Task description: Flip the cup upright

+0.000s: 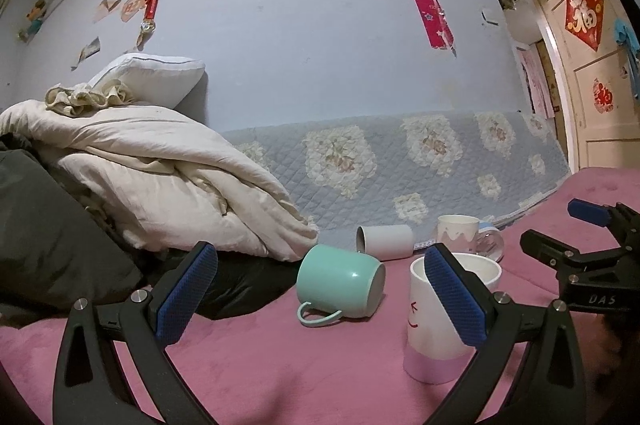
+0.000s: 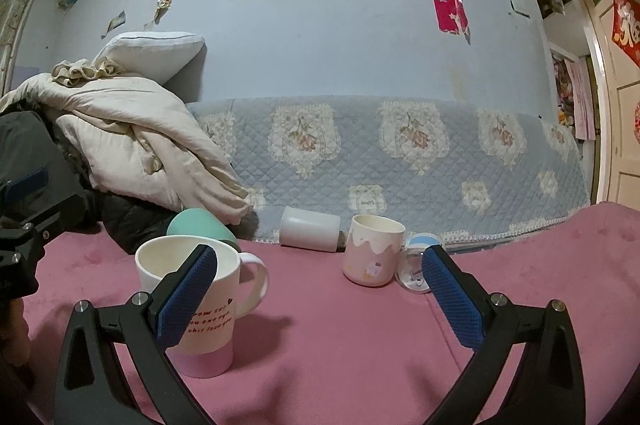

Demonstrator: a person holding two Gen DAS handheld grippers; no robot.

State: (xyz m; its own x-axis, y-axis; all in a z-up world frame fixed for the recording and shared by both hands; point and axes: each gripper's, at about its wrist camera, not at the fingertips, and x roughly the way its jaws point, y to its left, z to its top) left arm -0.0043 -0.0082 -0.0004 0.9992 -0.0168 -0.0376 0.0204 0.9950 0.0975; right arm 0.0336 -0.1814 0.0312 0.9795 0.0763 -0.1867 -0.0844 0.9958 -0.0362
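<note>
A teal mug (image 1: 340, 281) lies on its side on the pink blanket, handle toward me; in the right wrist view only its top (image 2: 198, 223) shows behind a mug. A white cup (image 1: 386, 240) (image 2: 310, 228) also lies on its side near the quilt. A white-and-pink mug (image 1: 430, 329) (image 2: 192, 309) stands upright. A cream cup (image 1: 456, 231) (image 2: 374, 251) stands upright. My left gripper (image 1: 320, 301) is open and empty, in front of the teal mug. My right gripper (image 2: 320, 297) is open and empty, and shows in the left wrist view (image 1: 576, 225).
A clear glass with a blue rim (image 2: 416, 261) lies beside the cream cup. A heap of cream bedding (image 1: 152, 177) and dark clothing (image 1: 48, 233) fills the left. A blue flowered quilt (image 1: 400, 165) hangs along the wall behind the cups. A door (image 1: 592, 73) stands at the right.
</note>
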